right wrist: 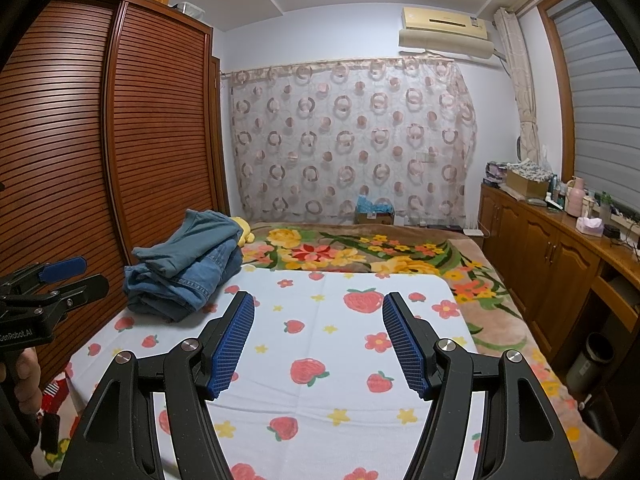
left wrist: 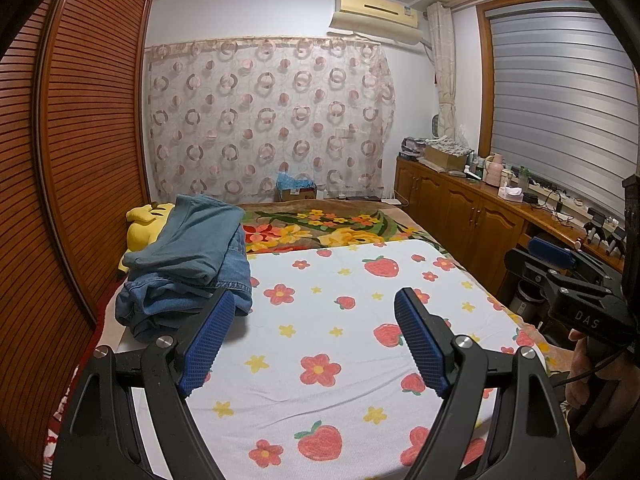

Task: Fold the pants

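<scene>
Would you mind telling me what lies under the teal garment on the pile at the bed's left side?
Under the teal garment lie blue denim jeans, bunched on the strawberry sheet. A yellow plush toy sits behind. Whether anything else is buried in the pile cannot be seen.

I'm working in a home bedroom. A bed (right wrist: 496,320) fills the floor, spread with a strawberry-print sheet (right wrist: 340,344) and a flowered blanket (right wrist: 360,252). A slatted wooden wardrobe (right wrist: 120,140) stands beside it, a curtain (right wrist: 352,136) and air conditioner (right wrist: 444,32) hang on the far wall, and cluttered cabinets (right wrist: 552,256) run under the window.
</scene>
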